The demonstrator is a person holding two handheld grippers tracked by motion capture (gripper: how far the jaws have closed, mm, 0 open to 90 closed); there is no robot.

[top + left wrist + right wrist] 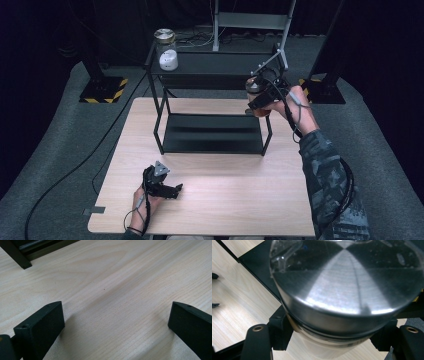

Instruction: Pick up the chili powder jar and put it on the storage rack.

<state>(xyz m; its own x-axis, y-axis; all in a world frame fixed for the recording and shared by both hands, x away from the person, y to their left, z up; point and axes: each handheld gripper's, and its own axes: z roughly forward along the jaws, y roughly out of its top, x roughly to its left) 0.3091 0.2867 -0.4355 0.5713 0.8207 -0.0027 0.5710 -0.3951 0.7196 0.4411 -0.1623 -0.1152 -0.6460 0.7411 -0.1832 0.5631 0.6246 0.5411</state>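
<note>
Near edge of the wooden table (pixel 225 200): left gripper (pixel 167 187) resting low over bare wood, jaws standing wide apart, nothing lying between them; in the left gripper view, only pale wood grain showing between the two black jaws, with one foot of the black shelf rack (pixel 20 258) appearing at the upper left.

Middle of the table: black shelf rack (pixel 212 132) standing upright, its lower shelf lying bare.

Far right, beside the rack's right post: right gripper (pixel 257 102) being held up above the table, jaws closing tightly on a jar (pixel 256 87) with a brushed metal lid (pixel 347 290); in the right gripper view, both jaws pressing on the clear body just under the lid rim.

Farthest, at the left end of the top shelf: a second jar with metal lid (pixel 164 36) and, just in front of it, a small white container (pixel 168 60).
</note>
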